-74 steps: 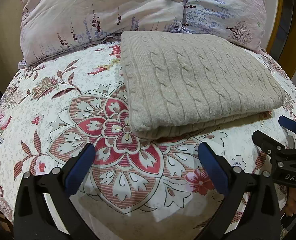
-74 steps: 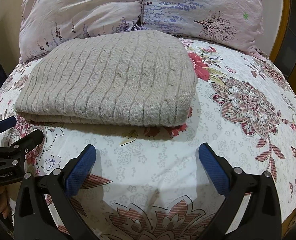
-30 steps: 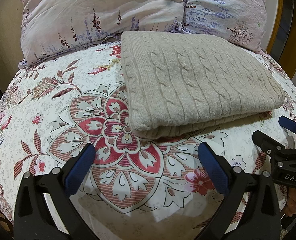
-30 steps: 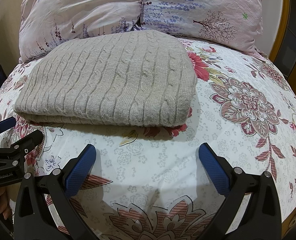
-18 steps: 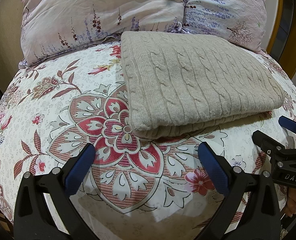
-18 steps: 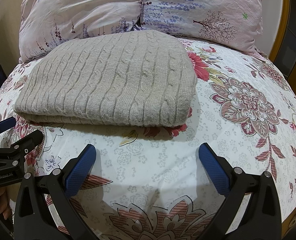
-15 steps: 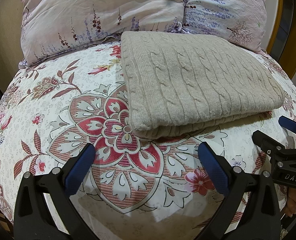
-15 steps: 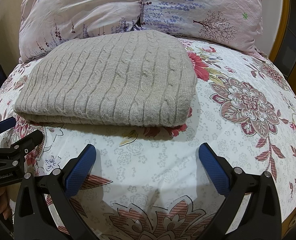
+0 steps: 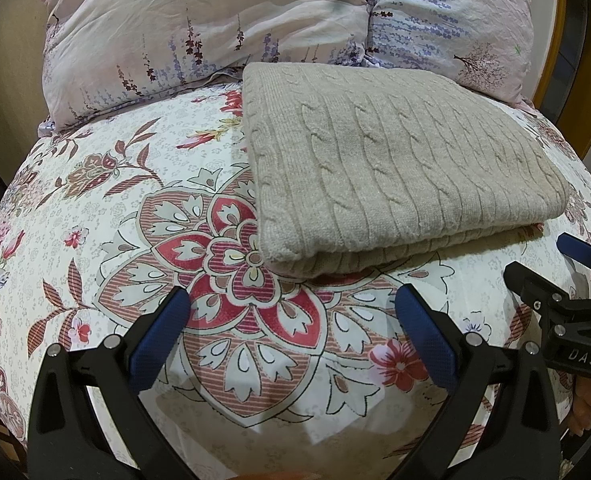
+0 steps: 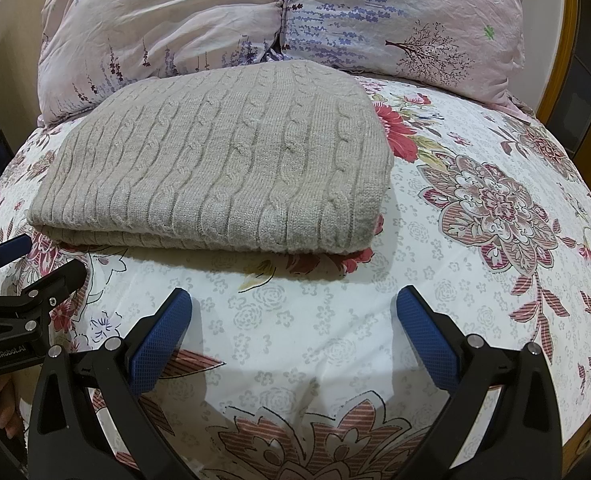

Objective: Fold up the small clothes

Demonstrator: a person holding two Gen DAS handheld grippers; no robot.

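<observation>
A beige cable-knit sweater (image 9: pixel 395 164) lies folded into a neat rectangle on the floral bedsheet; it also shows in the right wrist view (image 10: pixel 223 164). My left gripper (image 9: pixel 293 308) is open and empty, hovering over the sheet just in front of the sweater's near left corner. My right gripper (image 10: pixel 293 308) is open and empty, in front of the sweater's near right corner. Each gripper shows at the edge of the other's view: the right gripper (image 9: pixel 547 268) and the left gripper (image 10: pixel 35 260).
Two pale floral pillows (image 9: pixel 215 28) (image 10: pixel 399 20) lean behind the sweater at the head of the bed. The floral bedsheet (image 10: pixel 495 208) covers the whole bed. A wooden frame (image 10: pixel 563 48) stands at the far right.
</observation>
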